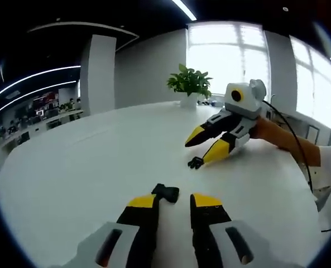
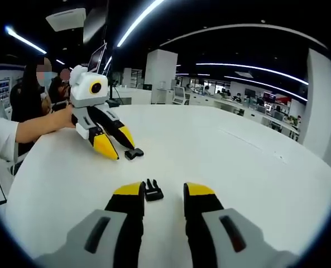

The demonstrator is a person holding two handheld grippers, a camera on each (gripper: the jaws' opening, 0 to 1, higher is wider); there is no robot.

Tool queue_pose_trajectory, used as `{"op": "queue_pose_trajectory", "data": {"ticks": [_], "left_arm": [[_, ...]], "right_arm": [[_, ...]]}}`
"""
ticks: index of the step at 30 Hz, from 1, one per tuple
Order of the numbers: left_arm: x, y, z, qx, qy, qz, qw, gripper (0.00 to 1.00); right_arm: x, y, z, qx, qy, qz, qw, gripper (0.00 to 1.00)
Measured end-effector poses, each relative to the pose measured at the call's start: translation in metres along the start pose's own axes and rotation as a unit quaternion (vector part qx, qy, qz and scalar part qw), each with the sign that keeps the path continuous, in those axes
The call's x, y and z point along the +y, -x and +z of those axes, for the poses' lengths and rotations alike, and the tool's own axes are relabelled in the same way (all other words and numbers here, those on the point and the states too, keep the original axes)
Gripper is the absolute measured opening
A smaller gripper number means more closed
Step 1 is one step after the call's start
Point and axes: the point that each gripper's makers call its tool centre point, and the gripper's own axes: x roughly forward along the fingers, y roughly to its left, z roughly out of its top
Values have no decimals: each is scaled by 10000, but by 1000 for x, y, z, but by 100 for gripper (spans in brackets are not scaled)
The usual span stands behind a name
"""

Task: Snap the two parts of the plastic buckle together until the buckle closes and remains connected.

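Note:
Two black buckle parts lie apart on the white table [image 1: 87,167]. The socket part [image 1: 165,192] rests just ahead of my left gripper [image 1: 173,201], near its left jaw tip; the jaws stand open, touching nothing. In the right gripper view this socket part [image 2: 134,153] lies by the left gripper [image 2: 122,149]. The pronged part [image 2: 153,191] sits between the tips of my right gripper [image 2: 164,190], nearer the left jaw, with the jaws open. From the left gripper view, the pronged part [image 1: 196,162] lies at the tip of the right gripper [image 1: 198,152].
A potted plant [image 1: 190,84] stands at the table's far edge by bright windows. A black cable [image 1: 299,151] trails over the table on the right. A person's forearm [image 2: 37,125] holds the left gripper. Office desks [image 2: 254,103] lie beyond the table.

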Motion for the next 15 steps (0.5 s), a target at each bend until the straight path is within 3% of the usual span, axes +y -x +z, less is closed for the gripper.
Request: {"op": "queue_pose_trajectory", "data": {"ticks": [8,15], "left_arm": [[9,-2,3,-58,-161,101,9998,0],[9,-3,2,-38,-268,95,9996,0]], "right_arm": [[1,1,1,-15,10,2,10000,27],[2,1,1,-21,15,-1,10000,27]]}}
